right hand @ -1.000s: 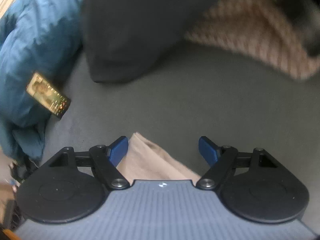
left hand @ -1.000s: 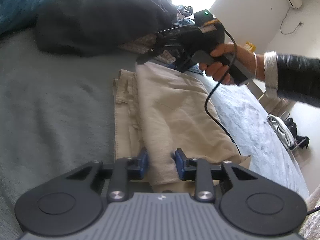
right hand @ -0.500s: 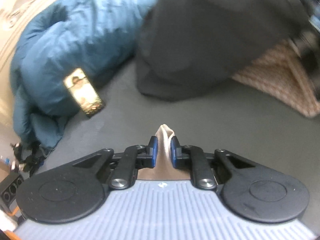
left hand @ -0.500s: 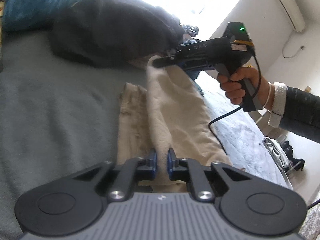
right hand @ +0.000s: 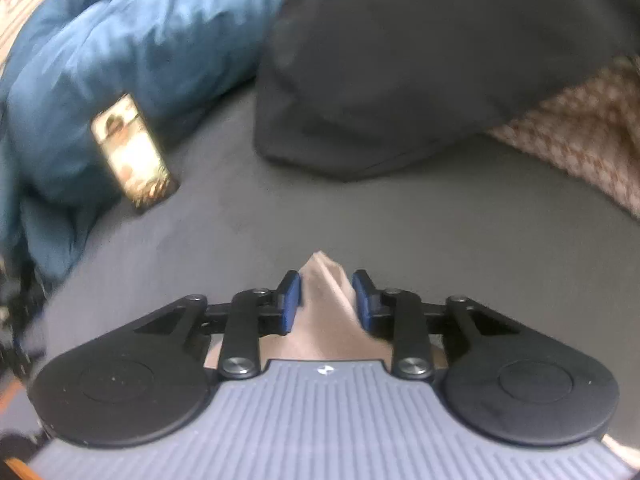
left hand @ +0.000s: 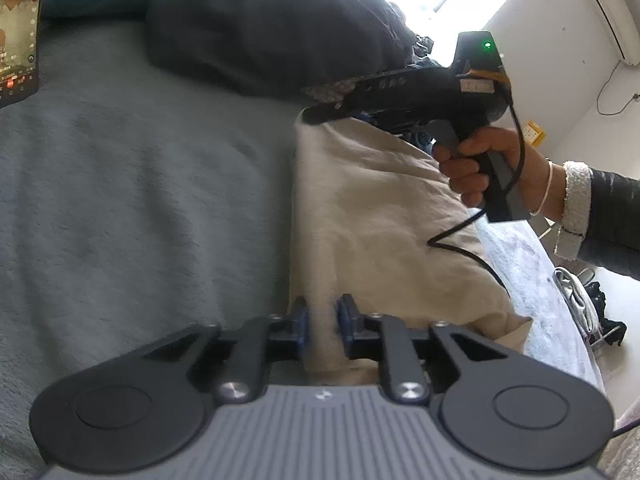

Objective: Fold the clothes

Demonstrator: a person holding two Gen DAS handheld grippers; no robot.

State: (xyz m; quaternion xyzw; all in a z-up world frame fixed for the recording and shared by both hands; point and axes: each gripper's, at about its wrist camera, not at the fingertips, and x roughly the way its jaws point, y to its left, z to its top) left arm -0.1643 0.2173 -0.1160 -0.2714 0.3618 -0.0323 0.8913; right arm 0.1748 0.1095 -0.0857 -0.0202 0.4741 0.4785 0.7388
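A beige garment (left hand: 372, 216) lies folded lengthwise on the grey bed cover (left hand: 140, 208). My left gripper (left hand: 322, 318) stands around its near edge, the blue pads a little apart with cloth between them. My right gripper (left hand: 316, 114), seen in the left wrist view, sits at the garment's far corner. In the right wrist view the right gripper (right hand: 326, 294) has its pads parted, with a beige corner (right hand: 326, 276) of the garment between them and a small gap on each side.
A black garment heap (left hand: 272, 28) lies at the far end of the bed, with a patterned cloth (right hand: 580, 140) beside it. A blue duvet (right hand: 120, 52) and a lit phone (right hand: 134, 152) lie at the far left. The bed's right edge (left hand: 560, 340) drops to the floor.
Both grippers have carried the lifted fold leftward over the lower layer, which no longer shows. Both pairs of jaws have parted from the cloth that they were pinching half a second ago.
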